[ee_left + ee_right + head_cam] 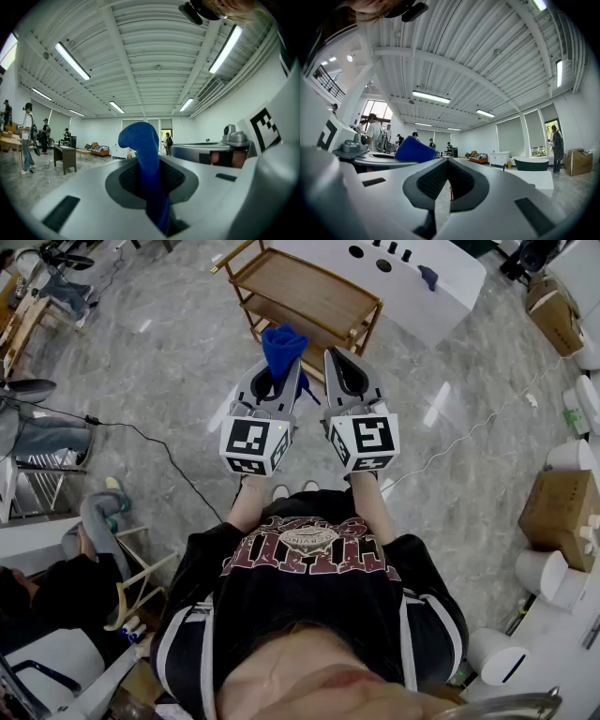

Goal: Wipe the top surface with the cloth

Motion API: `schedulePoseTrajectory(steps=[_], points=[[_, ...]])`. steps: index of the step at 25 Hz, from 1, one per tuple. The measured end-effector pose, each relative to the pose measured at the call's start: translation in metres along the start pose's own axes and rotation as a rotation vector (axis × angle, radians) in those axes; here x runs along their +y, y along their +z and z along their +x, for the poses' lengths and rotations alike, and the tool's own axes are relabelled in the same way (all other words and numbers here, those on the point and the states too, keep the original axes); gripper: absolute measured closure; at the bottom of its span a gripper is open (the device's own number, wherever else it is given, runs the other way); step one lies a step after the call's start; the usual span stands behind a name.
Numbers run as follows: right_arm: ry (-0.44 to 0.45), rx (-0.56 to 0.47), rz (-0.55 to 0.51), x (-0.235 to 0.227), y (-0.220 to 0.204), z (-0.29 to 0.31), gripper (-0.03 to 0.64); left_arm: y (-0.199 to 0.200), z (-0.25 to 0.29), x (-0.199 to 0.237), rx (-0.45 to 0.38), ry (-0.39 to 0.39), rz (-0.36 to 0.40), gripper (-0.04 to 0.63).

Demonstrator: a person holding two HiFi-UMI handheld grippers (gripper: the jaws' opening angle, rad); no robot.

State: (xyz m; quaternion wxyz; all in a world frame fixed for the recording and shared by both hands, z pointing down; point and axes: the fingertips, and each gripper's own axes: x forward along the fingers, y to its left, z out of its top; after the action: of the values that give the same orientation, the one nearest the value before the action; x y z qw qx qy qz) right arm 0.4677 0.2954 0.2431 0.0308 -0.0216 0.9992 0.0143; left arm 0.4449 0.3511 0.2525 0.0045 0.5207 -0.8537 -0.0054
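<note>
Cloth [283, 345] was the blue one, and it was pinched in the left gripper [279, 371], nowhere near wiping anything. In the left gripper view the jaws of the left gripper [149, 173] were clamped on the cloth [143, 150], with a thick fold sticking up out of the tips and curling over at the top, and a thinner strip running down between the pads. The right gripper [339, 357] was held just beside it with nothing in it. In its own view the right gripper [447, 161] had its tips pressed together, only a narrow slit lower down showing floor, and the cloth [414, 150] peeked in from the left. Both grippers were up in front of the person's chest, marker cubes [255, 446] facing the head camera. Past them a wooden trolley [309, 292] with a slatted top stood on the grey marble floor [169, 352]. From the head camera the cloth overlapped the near edge of that top, apparently held above it rather than touching. A white counter [412, 268] sat behind the trolley's far edge, and a black cable [141, 432] ran across the floor to the left.
</note>
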Motion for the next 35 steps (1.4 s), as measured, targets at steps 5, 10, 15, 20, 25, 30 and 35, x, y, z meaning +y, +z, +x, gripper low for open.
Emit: schedulePoseTrajectory(steps=[5, 10, 15, 20, 25, 30, 35], points=[[0.007, 0.000, -0.002, -0.009, -0.003, 0.004, 0.598, -0.003, 0.010, -0.002, 0.005, 0.006, 0.000, 0.495], [0.016, -0.006, 0.008, -0.020, -0.004, 0.008, 0.598, -0.004, 0.020, -0.001, 0.010, 0.021, 0.001, 0.495], [0.042, -0.004, 0.009, -0.026, -0.009, 0.014, 0.598, -0.008, 0.029, 0.000, 0.012, 0.047, -0.006, 0.495], [0.069, 0.012, 0.007, -0.024, -0.022, 0.033, 0.598, -0.019, 0.037, 0.013, 0.026, 0.073, -0.020, 0.495], [0.084, 0.019, -0.009, -0.019, -0.026, 0.067, 0.598, -0.020, 0.051, 0.044, 0.024, 0.085, -0.028, 0.495], [0.057, 0.014, -0.009, -0.018, -0.028, 0.115, 0.598, -0.020, 0.075, 0.087, 0.019, 0.058, -0.032, 0.495], [0.031, 0.007, -0.015, -0.009, -0.026, 0.173, 0.598, -0.015, 0.100, 0.139, 0.020, 0.014, -0.025, 0.495]])
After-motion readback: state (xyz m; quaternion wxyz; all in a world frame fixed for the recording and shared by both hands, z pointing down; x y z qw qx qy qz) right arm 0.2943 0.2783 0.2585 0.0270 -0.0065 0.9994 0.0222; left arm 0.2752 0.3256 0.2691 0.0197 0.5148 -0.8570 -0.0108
